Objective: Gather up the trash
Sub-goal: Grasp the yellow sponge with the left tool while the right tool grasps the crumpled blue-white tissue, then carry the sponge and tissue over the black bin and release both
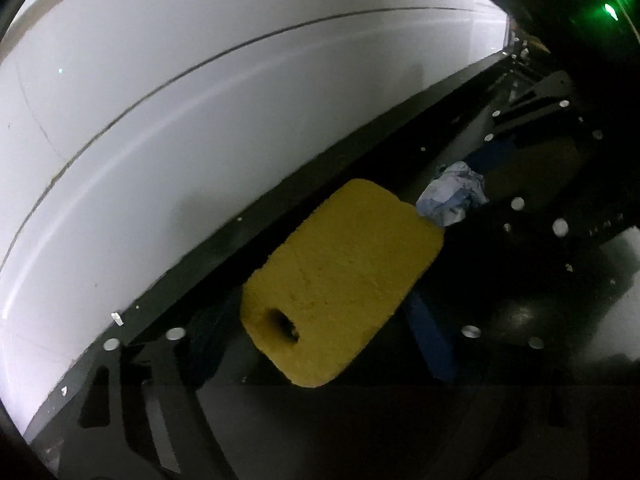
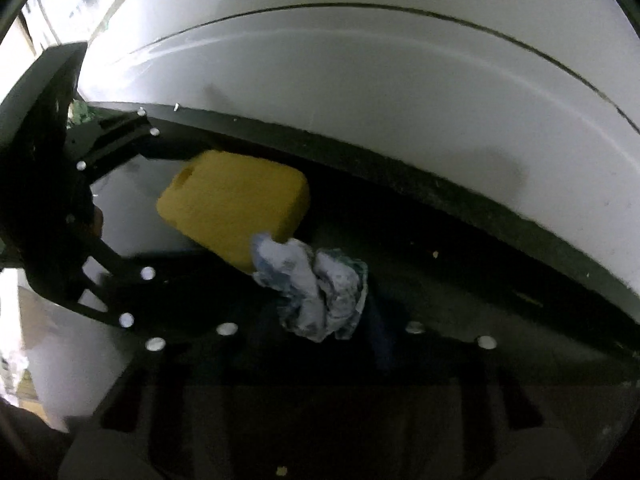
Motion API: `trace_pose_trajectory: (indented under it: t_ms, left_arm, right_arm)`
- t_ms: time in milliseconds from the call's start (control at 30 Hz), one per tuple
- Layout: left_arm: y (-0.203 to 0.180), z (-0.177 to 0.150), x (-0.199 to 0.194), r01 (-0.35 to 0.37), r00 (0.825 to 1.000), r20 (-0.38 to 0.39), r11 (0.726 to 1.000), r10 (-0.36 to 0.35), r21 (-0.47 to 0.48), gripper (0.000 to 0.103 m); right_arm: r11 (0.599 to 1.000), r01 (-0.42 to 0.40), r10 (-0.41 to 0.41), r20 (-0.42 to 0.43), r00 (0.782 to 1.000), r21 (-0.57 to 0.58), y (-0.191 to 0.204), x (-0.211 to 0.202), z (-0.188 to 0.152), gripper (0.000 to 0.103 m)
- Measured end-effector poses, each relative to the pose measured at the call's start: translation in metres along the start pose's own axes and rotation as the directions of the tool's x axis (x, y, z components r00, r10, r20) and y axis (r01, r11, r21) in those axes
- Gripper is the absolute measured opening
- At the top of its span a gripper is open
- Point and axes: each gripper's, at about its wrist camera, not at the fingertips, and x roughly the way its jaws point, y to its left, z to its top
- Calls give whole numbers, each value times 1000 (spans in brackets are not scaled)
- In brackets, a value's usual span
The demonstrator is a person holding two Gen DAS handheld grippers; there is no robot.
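My left gripper is shut on a yellow sponge with a round hole at its near end. My right gripper is shut on a crumpled white and blue paper wad. The two grippers are close together over a dark bin opening; the sponge touches the wad. In the right wrist view the sponge sits left of the wad, held by the left gripper's black frame. In the left wrist view the wad shows beyond the sponge, with the right gripper's frame behind it.
A white curved wall or lid rises behind the dark rim. A green indicator light glows on the right gripper's body. Small crumbs dot the dark surface.
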Motion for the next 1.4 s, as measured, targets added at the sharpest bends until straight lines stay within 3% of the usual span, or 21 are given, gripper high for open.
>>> trace_pose_trajectory:
  t_ms: [133, 300, 567, 833, 1067, 1200, 1267, 1400]
  left_arm:
    - [-5, 1, -8, -2, 1000, -2, 1000, 2, -23, 52]
    - [-15, -4, -21, -14, 1000, -17, 998, 13, -64, 42]
    - [-43, -21, -70, -80, 997, -25, 984, 76, -160, 40]
    - [-71, -57, -144, -182, 983, -30, 941, 181, -284, 40]
    - [-72, -114, -208, -271, 962, -70, 878, 265, -395, 40]
    - [-63, -154, -245, -341, 938, -113, 818, 327, -464, 40]
    - [-56, -177, -265, -377, 924, -141, 779, 356, -501, 40]
    - [-44, -239, -313, -452, 886, -210, 668, 413, -592, 40]
  right_arm:
    - [1000, -9, 9, -1, 1000, 10, -1, -13, -5, 35]
    - [1000, 16, -16, 3, 1000, 18, 4, -34, -20, 34]
    - [998, 35, -38, 51, 998, 53, 27, -84, -39, 34]
    - [999, 44, -46, 89, 995, 24, 73, -123, -67, 34]
    - [999, 5, -2, 86, 996, -37, 132, -134, -88, 35]
    - [993, -49, 57, 76, 995, -107, 187, -128, -83, 35]
    - [985, -80, 91, 64, 994, -151, 217, -123, -79, 35]
    - [955, -157, 169, 28, 985, -252, 288, -108, -69, 35]
